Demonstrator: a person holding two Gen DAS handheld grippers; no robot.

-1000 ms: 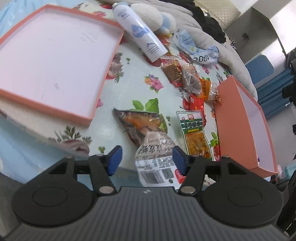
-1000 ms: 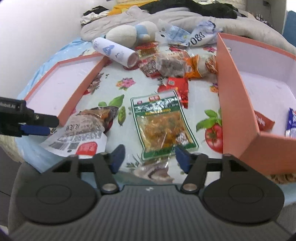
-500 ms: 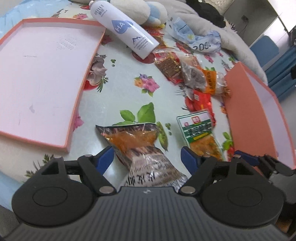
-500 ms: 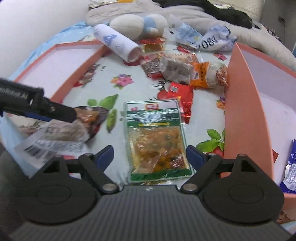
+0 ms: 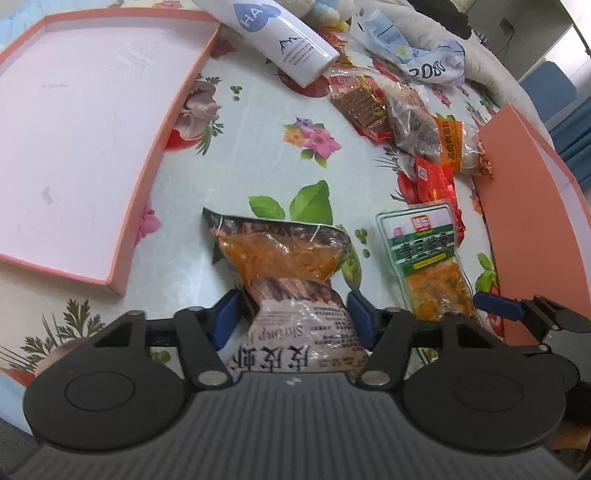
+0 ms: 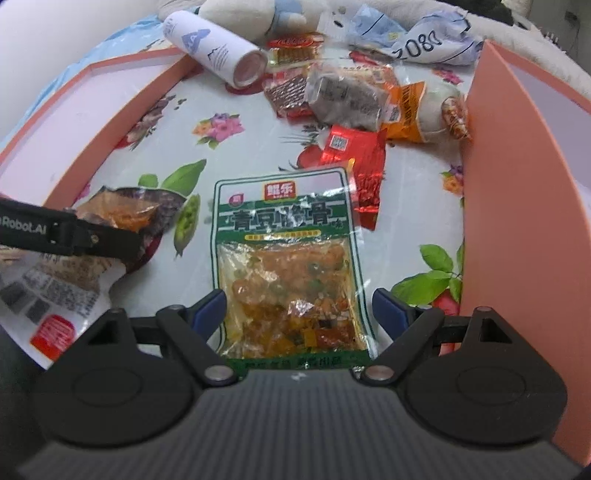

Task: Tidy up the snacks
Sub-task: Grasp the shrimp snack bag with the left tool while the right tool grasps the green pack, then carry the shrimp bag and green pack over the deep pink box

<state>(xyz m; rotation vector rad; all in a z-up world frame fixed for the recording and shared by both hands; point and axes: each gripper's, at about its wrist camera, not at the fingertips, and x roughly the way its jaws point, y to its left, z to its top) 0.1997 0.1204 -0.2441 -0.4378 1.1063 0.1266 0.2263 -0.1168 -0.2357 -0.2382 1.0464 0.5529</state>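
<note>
My left gripper [image 5: 293, 310] is open, its blue pads on either side of a shrimp snack bag [image 5: 284, 266] with orange filling, lying on the floral tablecloth. The bag also shows in the right wrist view [image 6: 122, 214], partly under the left gripper's finger. My right gripper [image 6: 295, 306] is open around the near end of a green packet [image 6: 284, 258] of orange snack pieces; the same packet shows in the left wrist view [image 5: 428, 254]. I cannot tell whether the pads touch either pack.
A flat pink tray [image 5: 74, 122] lies at the left and a tall pink box [image 6: 517, 206] stands at the right. Several more snack packs [image 6: 351, 96], a white bottle [image 5: 280, 37] and a plush toy [image 6: 258, 14] lie at the back.
Both grippers have moved forward and down over their packs. The left jaws now straddle the shrimp bag, the right jaws straddle the green packet.
</note>
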